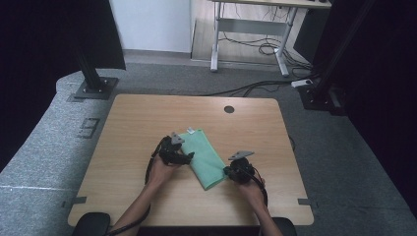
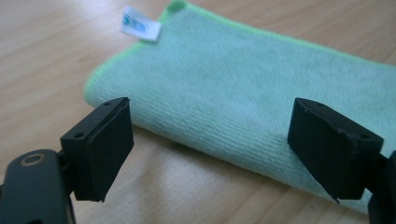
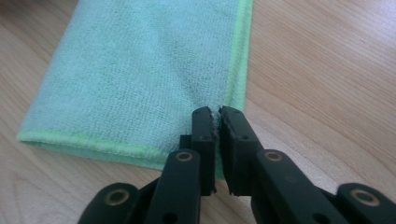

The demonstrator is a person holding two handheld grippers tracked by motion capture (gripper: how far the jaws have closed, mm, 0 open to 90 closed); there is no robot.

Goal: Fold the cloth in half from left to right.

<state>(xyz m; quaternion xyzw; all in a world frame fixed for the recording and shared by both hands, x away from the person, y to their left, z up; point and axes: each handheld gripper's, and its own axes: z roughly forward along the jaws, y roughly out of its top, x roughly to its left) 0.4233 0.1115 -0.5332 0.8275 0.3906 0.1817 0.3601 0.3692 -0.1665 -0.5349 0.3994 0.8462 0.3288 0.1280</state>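
High view showed me the folded green microfibre cloth [image 1: 205, 158] lying slantwise near the middle of the light wooden table [image 1: 133, 128], with a gripper at each of its long sides. My left gripper [image 1: 189, 157] sat against the cloth's left edge, about halfway along, and my right gripper [image 1: 227, 172] was at the cloth's near right corner.

In the left gripper view I had the jaws spread wide, the two black pads [image 2: 105, 151] standing well apart and nothing pressed between them. The cloth [image 2: 243, 98] lay just beyond them, its folded edge running across between the pads, and a small white label [image 2: 141, 26] stuck out at its far corner beside the bright green hem.

In the right gripper view my jaws were drawn almost together and pinched the cloth [image 3: 140, 79] at its corner, right by the lighter green stitched border [image 3: 238, 56]; a sliver of fabric showed in the narrow gap between the pads [image 3: 204, 135]. The rest of the cloth lay flat on the wood, stretching away from that gripper.
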